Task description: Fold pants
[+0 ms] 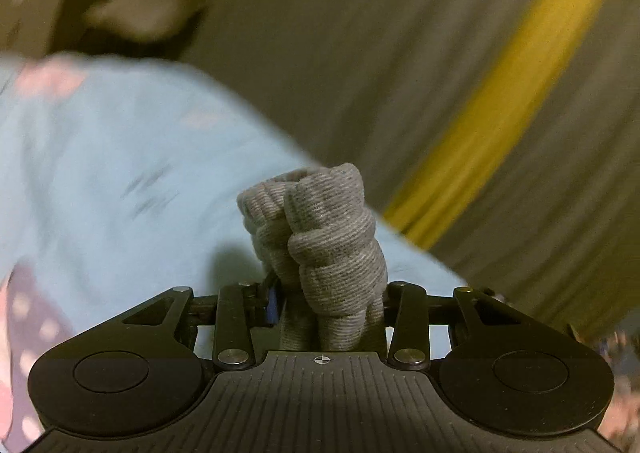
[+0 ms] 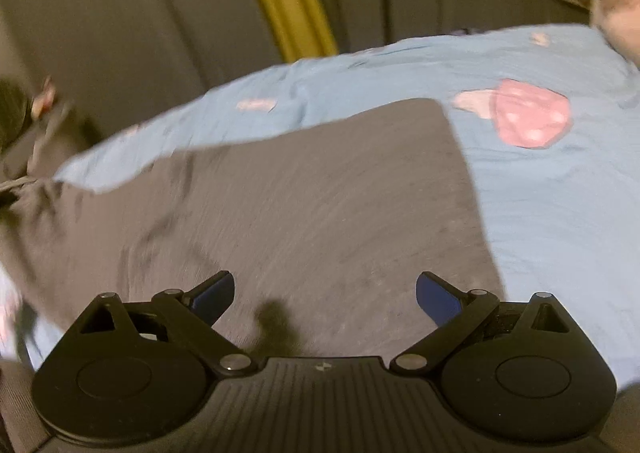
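Left fingers (image 1: 326, 293) pinching bunched pants (image 1: 320, 237) | right fingers (image 2: 325, 299) spread

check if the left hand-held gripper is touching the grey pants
Touching. The left wrist view shows the left hand-held gripper pinching a bunched wad of the grey pants between its fingers.

Bare blue sheet (image 2: 540, 213) right of the grey pants (image 2: 300, 205) (flat) lies unobstructed.

- Left gripper (image 1: 326, 293): jaws drawn close together, pads pressed on a bunched wad of grey ribbed fabric (image 1: 320, 237) that rises between them.
- Right gripper (image 2: 325, 295): jaws spread wide; blue pads (image 2: 438, 303) bare, nothing between them.
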